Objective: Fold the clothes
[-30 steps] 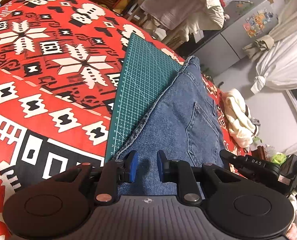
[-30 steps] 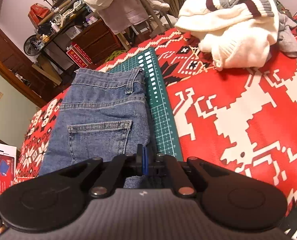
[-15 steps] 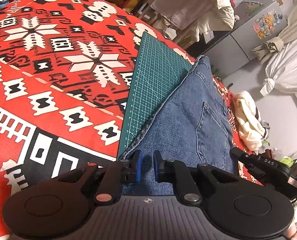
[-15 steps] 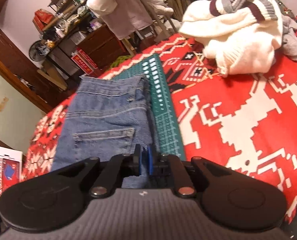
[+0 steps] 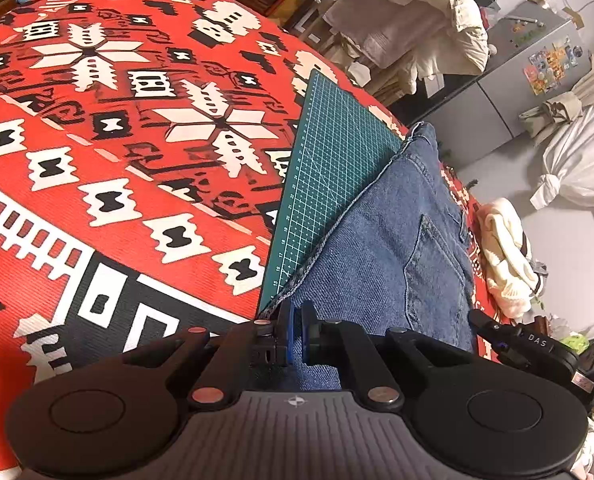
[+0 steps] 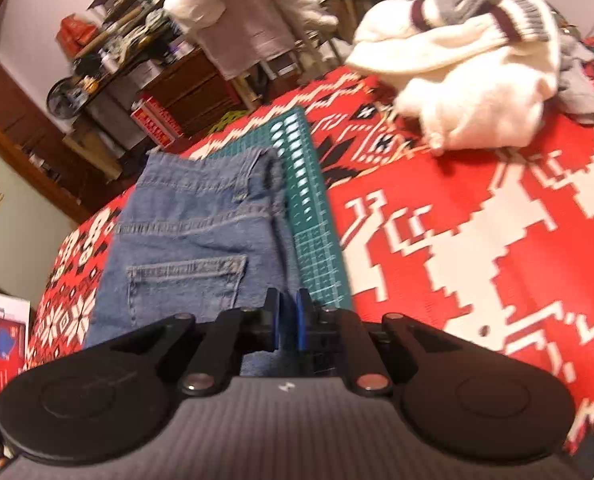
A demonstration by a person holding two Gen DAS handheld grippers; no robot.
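Observation:
Folded blue jeans (image 5: 377, 248) lie on a green cutting mat (image 5: 329, 160), back pocket up. My left gripper (image 5: 295, 320) sits at the near left corner of the jeans, its blue pads closed to a thin gap over the frayed denim edge. In the right wrist view, the jeans (image 6: 193, 224) stretch ahead with the waistband at the far end and the mat (image 6: 313, 216) along their right side. My right gripper (image 6: 287, 312) hovers over the near right edge with its pads slightly apart and nothing clamped between them.
A red, white and black patterned blanket (image 5: 117, 140) covers the bed. A heap of white knitwear (image 6: 469, 92) lies at the far right, with a grey garment (image 6: 577, 88) beside it. A box (image 6: 1, 344) stands at the left. Cluttered shelves and a clothes-draped chair stand behind.
My left gripper's pads closed from a wide gap down onto the jeans' edge. My right gripper's pads went from shut to slightly apart, and that view now blurs with motion.

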